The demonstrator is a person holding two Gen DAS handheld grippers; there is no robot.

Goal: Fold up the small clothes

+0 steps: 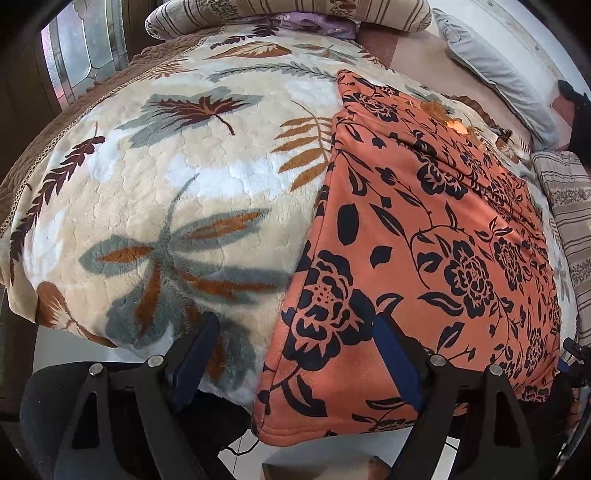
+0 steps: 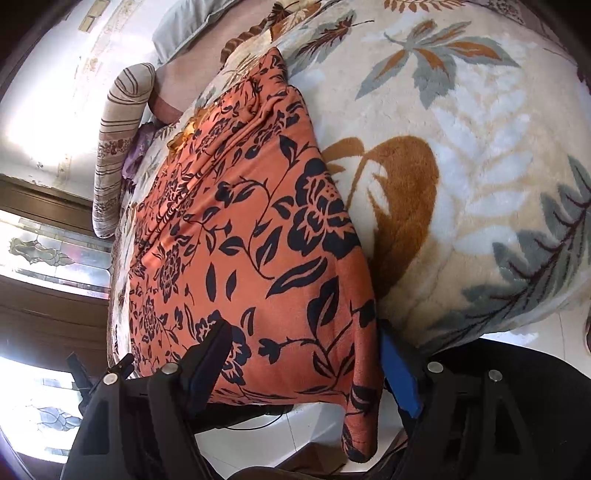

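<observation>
An orange garment with black flowers [image 1: 424,240] lies spread flat on the bed, its near hem hanging over the bed's front edge. It also shows in the right wrist view [image 2: 240,229]. My left gripper [image 1: 295,354] is open, its fingers astride the garment's near left corner, just above the cloth. My right gripper [image 2: 303,358] is open, its fingers astride the garment's near right corner, where the hem droops off the edge. Neither holds the cloth.
A cream plush blanket with leaf prints [image 1: 166,184] covers the bed. Striped bolsters [image 1: 280,14] and a grey pillow [image 1: 498,70] lie at the far side. White floor tiles [image 2: 258,435] show below the bed edge. A glass door [image 2: 48,254] stands at the left.
</observation>
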